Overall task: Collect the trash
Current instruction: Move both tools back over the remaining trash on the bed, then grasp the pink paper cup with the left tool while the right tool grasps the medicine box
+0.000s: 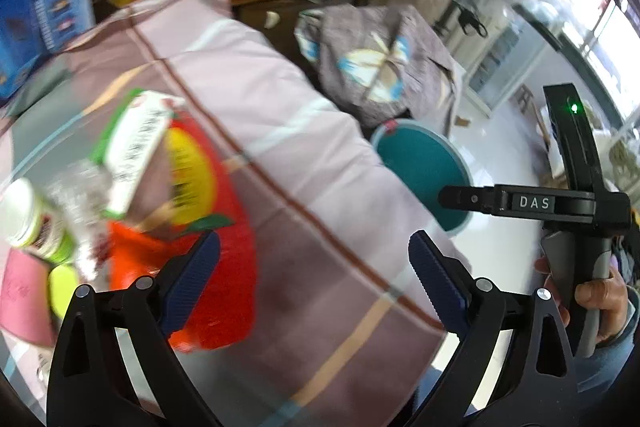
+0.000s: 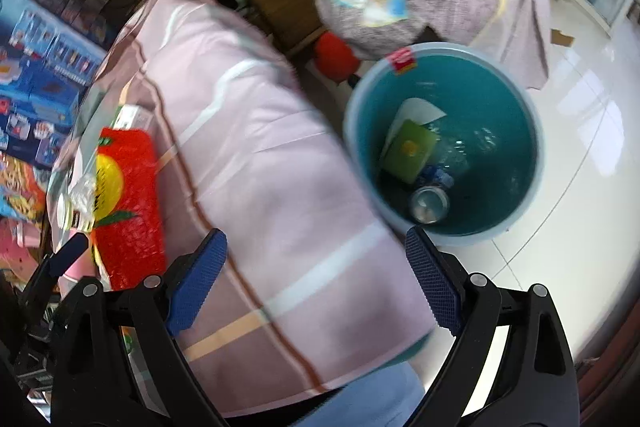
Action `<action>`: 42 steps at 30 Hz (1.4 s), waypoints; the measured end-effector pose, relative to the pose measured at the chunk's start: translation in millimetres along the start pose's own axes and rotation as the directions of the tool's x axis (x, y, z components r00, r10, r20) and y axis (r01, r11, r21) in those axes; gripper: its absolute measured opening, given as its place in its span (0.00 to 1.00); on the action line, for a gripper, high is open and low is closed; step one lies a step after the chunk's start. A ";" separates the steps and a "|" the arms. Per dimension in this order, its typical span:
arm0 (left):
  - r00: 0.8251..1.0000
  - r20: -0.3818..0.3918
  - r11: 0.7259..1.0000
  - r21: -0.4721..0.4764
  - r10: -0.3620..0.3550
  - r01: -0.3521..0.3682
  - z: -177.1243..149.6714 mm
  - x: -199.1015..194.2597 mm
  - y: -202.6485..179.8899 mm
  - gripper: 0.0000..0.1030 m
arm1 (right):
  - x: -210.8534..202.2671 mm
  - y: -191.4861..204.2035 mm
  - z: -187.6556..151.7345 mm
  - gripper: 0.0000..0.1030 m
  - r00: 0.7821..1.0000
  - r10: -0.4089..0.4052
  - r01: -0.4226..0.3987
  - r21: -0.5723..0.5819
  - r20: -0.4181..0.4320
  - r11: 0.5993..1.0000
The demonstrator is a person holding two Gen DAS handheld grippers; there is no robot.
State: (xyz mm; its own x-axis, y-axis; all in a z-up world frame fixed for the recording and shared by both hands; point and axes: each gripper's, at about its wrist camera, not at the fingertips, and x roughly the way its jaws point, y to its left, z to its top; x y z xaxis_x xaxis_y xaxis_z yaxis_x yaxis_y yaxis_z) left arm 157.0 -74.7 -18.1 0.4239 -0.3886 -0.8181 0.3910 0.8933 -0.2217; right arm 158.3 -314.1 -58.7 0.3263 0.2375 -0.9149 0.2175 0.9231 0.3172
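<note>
- Hovering over the cloth-covered table (image 1: 304, 155), the left tongs (image 1: 314, 267) stand released, nothing between the blue pads (image 1: 192, 279).
- The right tongs (image 2: 316, 267) are likewise released and empty, above the table's edge.
- Remaining trash lies on the table to the left of both tongs: a red bag (image 1: 224, 227), a green-white box (image 1: 132, 151) and a bottle (image 1: 36, 223). The bag's long axis runs roughly away from the tongs.
- The left tongs are the nearer; one tip touches the bag's edge in view.
- The bin (image 2: 444, 143) stands on the floor to the right, beside the table.
- Only the right view shows the bin's contents: a can, a green carton, paper.
- Only the left view shows the hand (image 1: 596, 303) holding the right tool.
</note>
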 end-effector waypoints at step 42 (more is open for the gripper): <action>0.972 -0.083 0.946 -0.225 0.220 -0.233 -75.5 -40.6 250.0 0.62 | 44.6 256.9 -23.9 0.84 0.996 -0.037 0.006 -0.362 -0.078 0.932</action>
State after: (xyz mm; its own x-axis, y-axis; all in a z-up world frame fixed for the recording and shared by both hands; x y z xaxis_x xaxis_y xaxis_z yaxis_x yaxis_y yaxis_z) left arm 175.9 181.4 -80.4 0.4305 -0.1630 -0.8878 0.0877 0.9865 -0.1386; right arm 206.8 -59.2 -23.9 0.2451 0.2260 -0.9428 -0.1283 0.9714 0.1995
